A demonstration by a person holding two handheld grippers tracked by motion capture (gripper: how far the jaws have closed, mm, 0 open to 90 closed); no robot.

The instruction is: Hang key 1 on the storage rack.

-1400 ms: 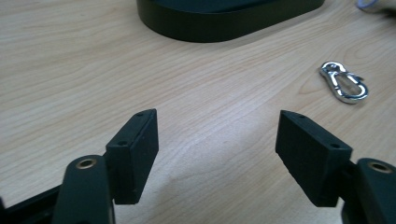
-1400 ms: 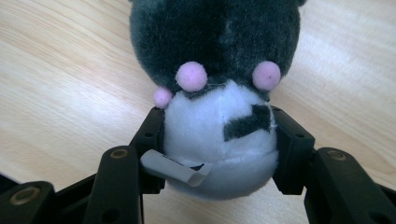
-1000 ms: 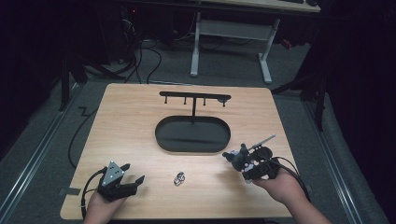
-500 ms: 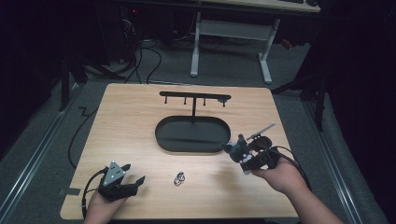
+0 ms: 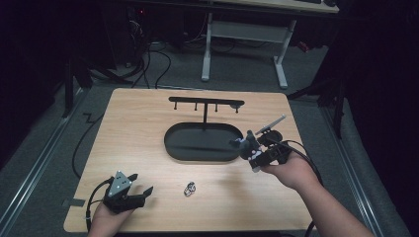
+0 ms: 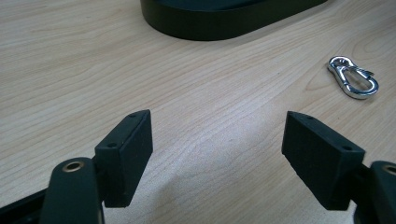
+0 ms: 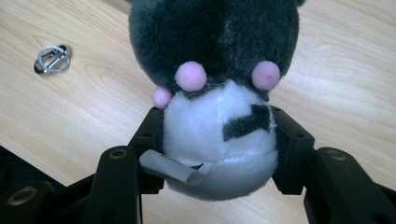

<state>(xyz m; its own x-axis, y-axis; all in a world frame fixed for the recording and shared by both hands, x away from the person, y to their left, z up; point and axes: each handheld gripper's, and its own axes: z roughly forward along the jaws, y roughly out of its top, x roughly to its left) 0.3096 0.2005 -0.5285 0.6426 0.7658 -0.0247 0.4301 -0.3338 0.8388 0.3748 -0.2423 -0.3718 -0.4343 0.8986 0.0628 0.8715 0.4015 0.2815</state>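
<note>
A small plush toy (image 7: 215, 51), dark grey with a white belly and pink dots, is clamped at its belly between the jaws of my right gripper (image 7: 217, 135). In the high view the right gripper (image 5: 251, 150) holds the plush (image 5: 240, 143) above the right end of the black oval base (image 5: 183, 143). A silver metal clip (image 5: 189, 188) lies on the table between the two hands. My left gripper (image 5: 141, 183) rests at the front left, open and holding nothing. From the left gripper (image 6: 217, 140), the clip (image 6: 353, 80) lies ahead to the right.
The oval base carries a thin post with a black bar of small hooks (image 5: 206, 102) at the table's far middle. The wooden table (image 5: 133, 128) is bare at the left. A cable (image 5: 301, 148) trails from the right gripper. The clip (image 7: 52, 58) shows in the right gripper view.
My right gripper has carried the plush away from the front edge, up toward the right end of the oval base. The left gripper and the clip have stayed put.
</note>
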